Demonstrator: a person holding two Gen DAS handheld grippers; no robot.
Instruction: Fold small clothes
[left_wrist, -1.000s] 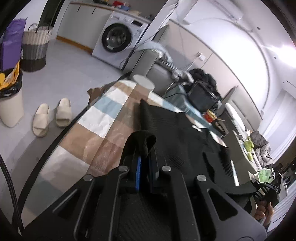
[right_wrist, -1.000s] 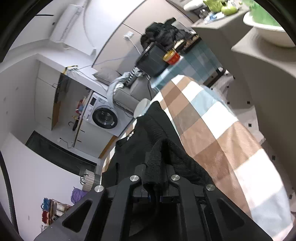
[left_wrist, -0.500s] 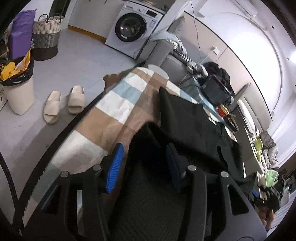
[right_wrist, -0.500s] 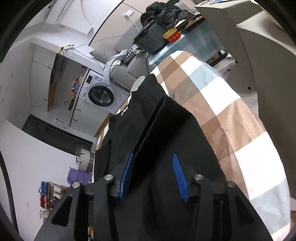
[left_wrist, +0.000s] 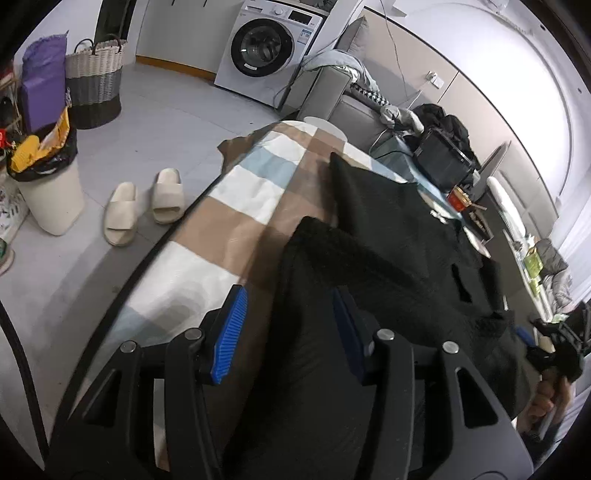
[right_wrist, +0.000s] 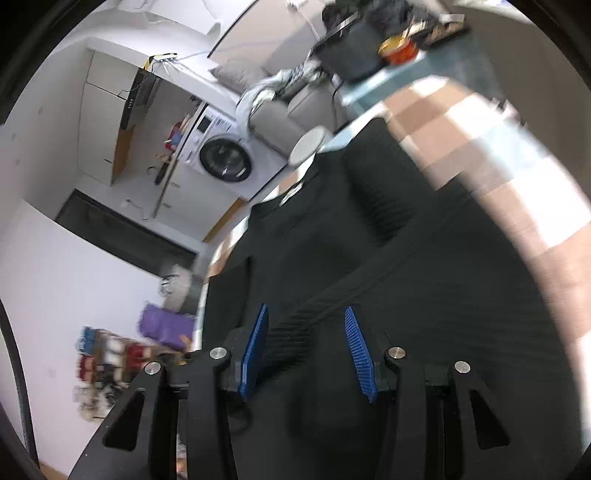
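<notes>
The left gripper (left_wrist: 290, 328) gapes wide, gripping nothing; the black garment (left_wrist: 399, 236) spreads from between its fingers toward two o'clock over the checked cloth (left_wrist: 243, 195). The right gripper (right_wrist: 306, 347), equally spread and empty, hovers over the same garment; that view is blurred.

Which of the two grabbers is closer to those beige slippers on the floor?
Left. The left gripper hangs open over the black garment at the table edge above the slippers; the right gripper is on the garment's far side.
</notes>
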